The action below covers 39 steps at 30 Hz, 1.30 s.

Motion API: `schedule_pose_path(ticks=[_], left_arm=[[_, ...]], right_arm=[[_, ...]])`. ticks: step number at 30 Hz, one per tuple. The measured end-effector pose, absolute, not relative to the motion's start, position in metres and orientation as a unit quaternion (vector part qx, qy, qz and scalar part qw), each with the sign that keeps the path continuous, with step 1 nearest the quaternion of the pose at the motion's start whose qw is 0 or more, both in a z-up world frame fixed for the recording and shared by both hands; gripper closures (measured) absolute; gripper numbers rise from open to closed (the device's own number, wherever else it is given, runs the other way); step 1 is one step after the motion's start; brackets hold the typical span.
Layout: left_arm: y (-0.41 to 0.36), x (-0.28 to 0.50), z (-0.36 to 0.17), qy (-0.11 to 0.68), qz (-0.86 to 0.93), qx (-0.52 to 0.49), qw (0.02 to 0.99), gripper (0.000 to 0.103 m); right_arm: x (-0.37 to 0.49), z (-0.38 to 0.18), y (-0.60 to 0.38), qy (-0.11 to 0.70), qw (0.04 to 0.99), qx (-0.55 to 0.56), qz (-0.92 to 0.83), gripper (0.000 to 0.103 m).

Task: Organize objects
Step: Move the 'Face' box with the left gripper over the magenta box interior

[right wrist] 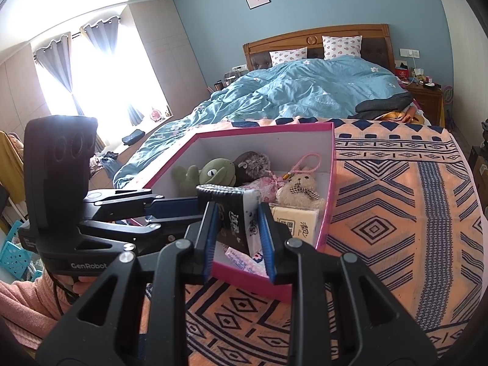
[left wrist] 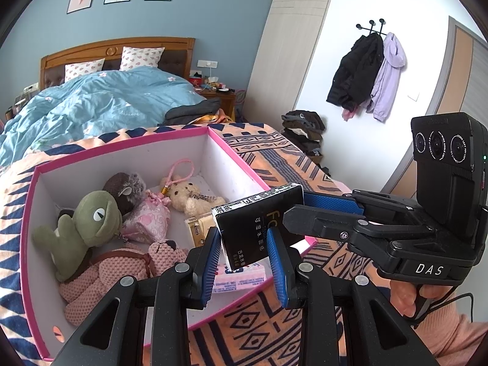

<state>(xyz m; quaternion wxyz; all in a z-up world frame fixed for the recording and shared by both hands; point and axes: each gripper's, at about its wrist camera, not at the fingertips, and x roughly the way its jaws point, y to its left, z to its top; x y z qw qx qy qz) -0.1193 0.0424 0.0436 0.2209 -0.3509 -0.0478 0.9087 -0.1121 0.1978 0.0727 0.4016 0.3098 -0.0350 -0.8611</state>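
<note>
Black and glossy, the tissue pack [left wrist: 262,228] hangs at centre frame over the near corner of the pink-rimmed box [left wrist: 122,146], likely poised to drop beside the beige pack [left wrist: 198,228] and the plush toys [left wrist: 91,222] at left. The left gripper [left wrist: 247,262] clamps its lower end. The right gripper [left wrist: 300,206], entering from the right, seems clamped on its upper end, though that contact is partly hidden.

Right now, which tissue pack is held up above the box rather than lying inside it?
The black tissue pack, clamped by both grippers; the beige pack and pink pack lie on the box floor.
</note>
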Motion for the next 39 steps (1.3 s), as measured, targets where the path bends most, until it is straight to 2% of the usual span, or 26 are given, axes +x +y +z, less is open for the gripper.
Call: schedule_pose_path(ticks=[39], left_arm=[[0.041, -0.13, 0.049, -0.043, 0.909, -0.354, 0.215, 0.073]], right_arm=[[-0.126, 0.074, 0.192, -0.031, 0.401, 0.316, -0.859, 0.071]])
